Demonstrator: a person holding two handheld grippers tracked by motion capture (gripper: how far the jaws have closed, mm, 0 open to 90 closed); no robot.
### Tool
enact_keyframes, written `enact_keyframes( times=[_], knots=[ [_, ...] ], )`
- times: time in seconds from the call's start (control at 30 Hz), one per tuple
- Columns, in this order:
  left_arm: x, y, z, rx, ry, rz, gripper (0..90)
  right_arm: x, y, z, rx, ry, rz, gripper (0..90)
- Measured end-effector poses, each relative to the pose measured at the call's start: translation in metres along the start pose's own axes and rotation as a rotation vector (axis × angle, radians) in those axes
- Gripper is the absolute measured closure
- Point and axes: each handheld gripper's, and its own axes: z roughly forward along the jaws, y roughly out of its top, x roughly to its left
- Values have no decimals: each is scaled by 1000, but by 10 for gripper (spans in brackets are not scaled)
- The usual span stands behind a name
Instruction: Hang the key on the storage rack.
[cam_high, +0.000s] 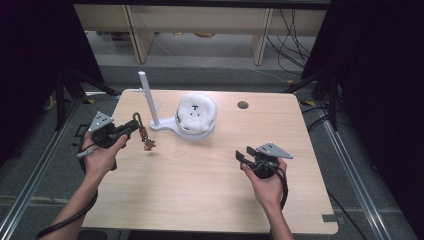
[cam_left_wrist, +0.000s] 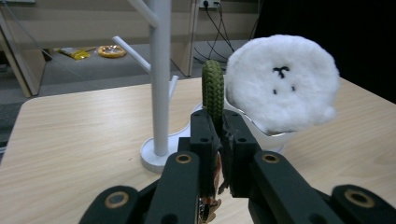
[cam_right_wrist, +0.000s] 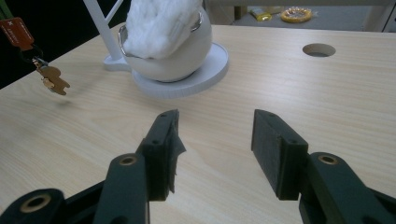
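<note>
My left tool (cam_high: 131, 128) is clamped on the green braided loop (cam_left_wrist: 213, 88) of a keychain (cam_high: 144, 134), the loop standing upright between its pads; the orange tag (cam_right_wrist: 17, 31) and small brown charm (cam_right_wrist: 53, 80) hang below it, clear of the table (cam_high: 210, 200). My right tool (cam_high: 245, 158) hovers low over the table with its jaws wide apart and nothing between them. Just beyond the keychain stands the white peg stand (cam_high: 149, 102), and beside it the white fluffy toy (cam_high: 197, 112) sits in a white bowl (cam_right_wrist: 180, 58).
</note>
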Motion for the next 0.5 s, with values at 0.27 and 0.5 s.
enact_keyframes(
  times=[0.27, 0.5],
  knots=[
    [12, 7, 6, -9, 45, -6, 839, -1, -1, 0, -6, 4, -7, 524],
    [23, 15, 17, -7, 92, -17, 839, 0, -1, 0, -7, 4, 5, 524]
  ],
)
